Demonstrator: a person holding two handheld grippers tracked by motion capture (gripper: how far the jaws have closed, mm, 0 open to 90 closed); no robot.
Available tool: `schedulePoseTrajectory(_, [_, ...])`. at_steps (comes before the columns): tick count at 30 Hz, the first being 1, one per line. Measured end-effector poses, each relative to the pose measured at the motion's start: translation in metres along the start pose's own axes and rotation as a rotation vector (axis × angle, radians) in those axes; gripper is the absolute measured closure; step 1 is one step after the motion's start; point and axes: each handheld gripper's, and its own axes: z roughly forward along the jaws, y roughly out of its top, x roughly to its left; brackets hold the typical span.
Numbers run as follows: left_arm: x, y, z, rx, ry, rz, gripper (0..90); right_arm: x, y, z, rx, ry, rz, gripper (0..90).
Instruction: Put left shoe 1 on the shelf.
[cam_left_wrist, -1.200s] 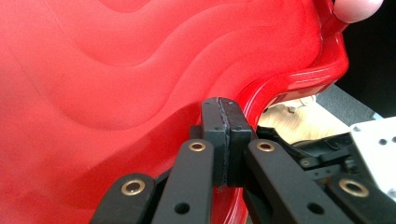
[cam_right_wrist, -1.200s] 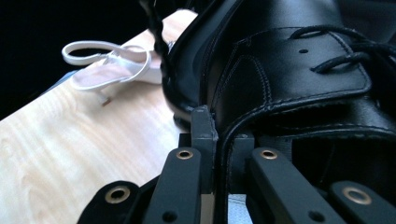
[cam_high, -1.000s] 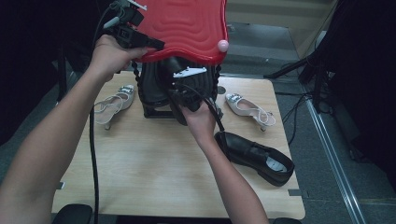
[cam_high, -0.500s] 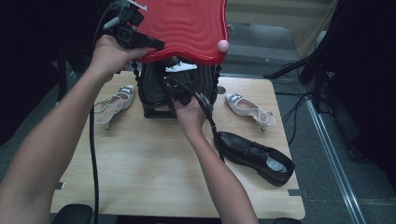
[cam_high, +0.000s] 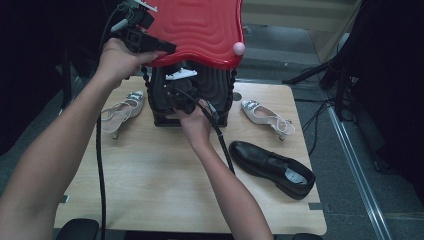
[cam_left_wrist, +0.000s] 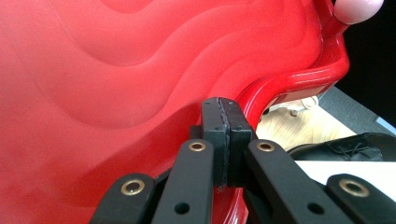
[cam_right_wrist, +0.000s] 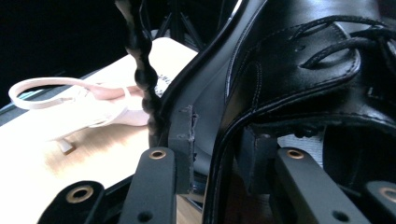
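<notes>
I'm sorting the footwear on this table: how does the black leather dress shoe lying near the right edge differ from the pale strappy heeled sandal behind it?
The black leather dress shoe is closed, dark, glossy and low-heeled; the pale strappy heeled sandal is open, with thin straps, a slim heel and a sparkly trim at the toe. The black shoe looks bulkier and lies nearer the person, while the sandal lies farther back. Both rest upright on their soles on the wooden table.
</notes>
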Motion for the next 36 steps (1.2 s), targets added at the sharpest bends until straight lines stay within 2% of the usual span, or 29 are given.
schedulePoseTrajectory(4, [0.000, 0.000, 0.000, -0.001, 0.001, -0.001, 90.0, -0.007, -0.001, -0.012, -0.002, 0.070, 0.050, 71.6])
schedulePoseTrajectory(9, [0.000, 0.000, 0.000, 0.002, 0.002, 0.000, 90.0, -0.009, -0.004, -0.027, -0.015, 0.094, 0.043, 74.6])
schedulePoseTrajectory(10, [-0.001, 0.000, 0.000, -0.001, 0.004, -0.004, 90.0, -0.013, -0.005, -0.035, -0.031, 0.146, 0.055, 77.2])
schedulePoseTrajectory(11, [-0.001, 0.000, 0.000, -0.001, 0.004, -0.004, 90.0, -0.014, -0.006, -0.040, -0.036, 0.159, 0.066, 78.5])
schedulePoseTrajectory(14, [0.000, 0.000, 0.000, -0.002, 0.003, -0.004, 90.0, -0.015, -0.007, -0.052, -0.039, 0.189, 0.054, 88.5])
schedulePoseTrajectory(15, [0.000, 0.000, 0.000, -0.002, 0.003, -0.004, 90.0, -0.015, -0.007, -0.052, -0.039, 0.189, 0.054, 88.5])
schedulePoseTrajectory(16, [0.000, 0.000, 0.000, -0.002, 0.003, -0.003, 90.0, -0.015, -0.011, -0.058, -0.026, 0.203, 0.034, 90.0])
schedulePoseTrajectory(18, [0.000, 0.000, 0.001, -0.005, 0.004, -0.004, 90.0, -0.015, -0.016, -0.061, -0.011, 0.213, 0.034, 90.0])
schedulePoseTrajectory(21, [0.000, 0.000, 0.001, -0.007, 0.004, -0.009, 90.0, -0.013, -0.027, -0.066, -0.003, 0.203, -0.007, 90.0])
schedulePoseTrajectory(27, [0.000, -0.001, 0.000, -0.010, 0.004, -0.012, 90.0, -0.020, -0.045, -0.070, 0.010, 0.246, 0.012, 90.0])
schedulePoseTrajectory(36, [0.000, -0.001, 0.000, -0.008, 0.003, -0.011, 90.0, -0.032, -0.063, -0.067, 0.047, 0.245, 0.023, 90.0])
